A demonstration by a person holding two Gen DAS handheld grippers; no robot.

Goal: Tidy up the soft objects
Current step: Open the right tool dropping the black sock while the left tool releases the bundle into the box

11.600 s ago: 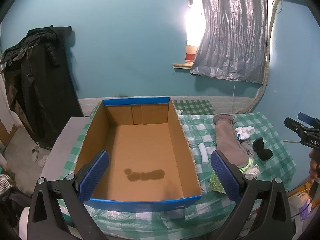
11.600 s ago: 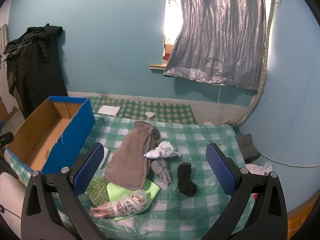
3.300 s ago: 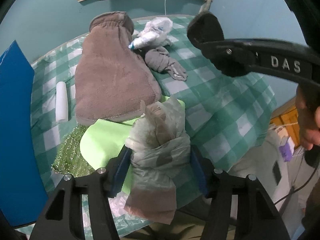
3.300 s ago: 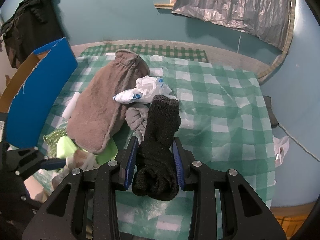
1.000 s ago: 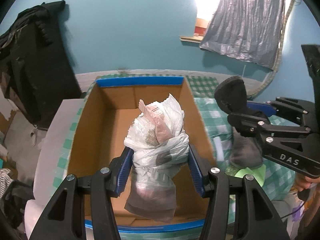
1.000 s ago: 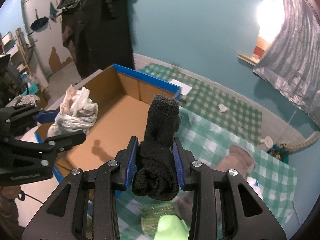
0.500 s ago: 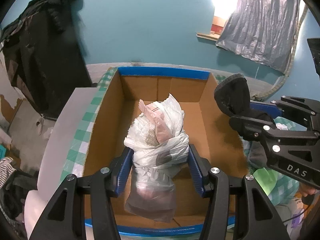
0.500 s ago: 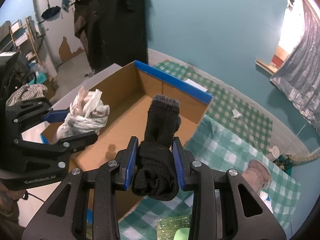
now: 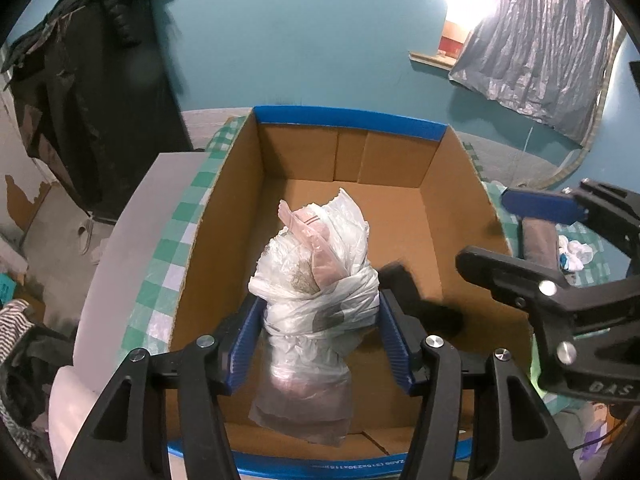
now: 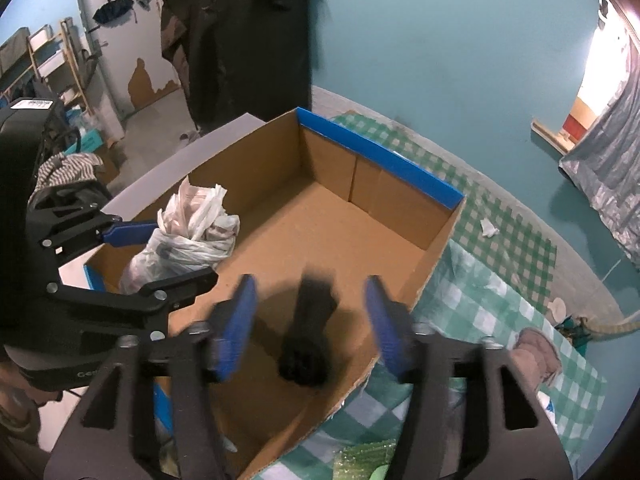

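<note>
Left gripper is clamped on the plastic-wrapped bundle, held above the cardboard box floor; right gripper is spread wide, nothing gripped, black sock blurred between the blue pads, apparently dropping into the box. Bundle is best lowered close to the floor beside the sock before fingers are parted, so it isn't tipped over the wall

Both wrist views look down into the cardboard box.

My left gripper is clamped, both blue pads pressing the sides of its load, pointing forward and slightly down. My right gripper has its pads spread wide apart, gripping nothing, angled downward just right of the left.
</note>
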